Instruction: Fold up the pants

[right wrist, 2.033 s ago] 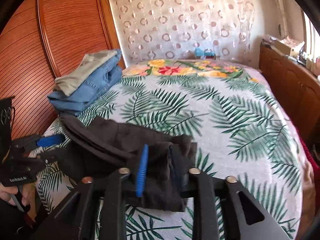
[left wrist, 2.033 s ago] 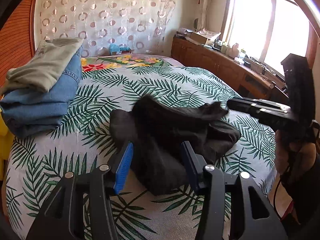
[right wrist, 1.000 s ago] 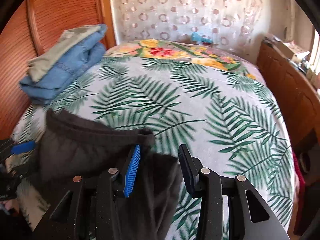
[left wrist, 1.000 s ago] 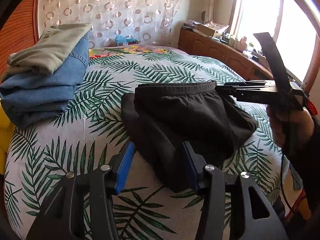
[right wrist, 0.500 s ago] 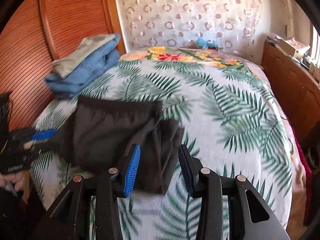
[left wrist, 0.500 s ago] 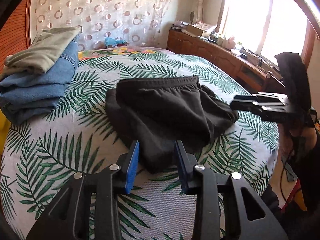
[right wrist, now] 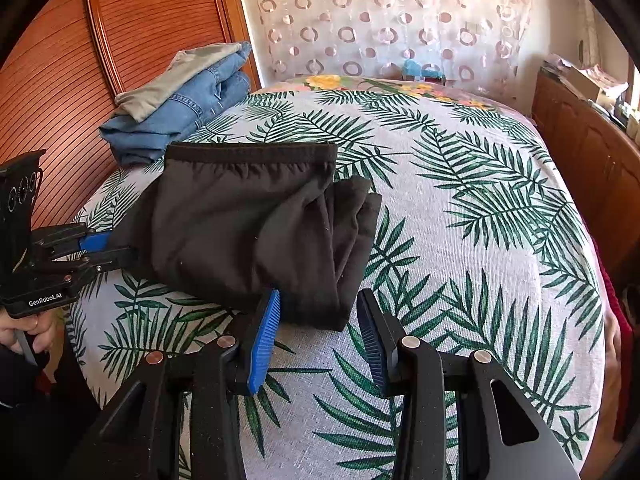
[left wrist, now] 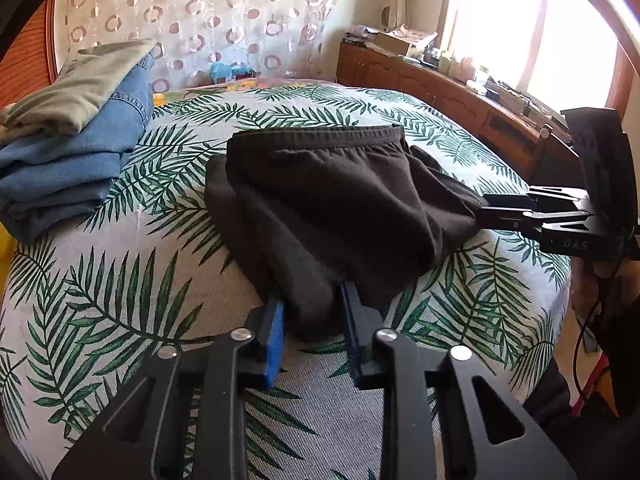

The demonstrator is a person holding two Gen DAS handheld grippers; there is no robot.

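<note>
The black pants (left wrist: 320, 200) lie bunched on the palm-leaf bedspread (left wrist: 120, 280), with the elastic waistband on the far side. My left gripper (left wrist: 314, 320) is at their near corner. Its jaws are closing and the dark fabric fills the gap between the pads. In the right wrist view the pants (right wrist: 248, 220) show a loose fold on their right side. My right gripper (right wrist: 320, 320) stands open at their near right corner, and the hem lies between its tips without being pinched. The left gripper (right wrist: 100, 250) shows there at the pants' left edge, the right gripper (left wrist: 496, 212) at their right edge.
A stack of folded blue jeans under a khaki garment (left wrist: 68, 140) (right wrist: 180, 108) sits at the far left of the bed. A ribbed wooden panel (right wrist: 60, 80) stands left of it. A wooden cabinet (left wrist: 440, 92) runs along the right side. A hand (right wrist: 24, 332) holds the left gripper's handle.
The pants came down from a raised waistband to lie flat on the bed. The right gripper drew back to their near right corner. The left jaws narrowed around the near fabric.
</note>
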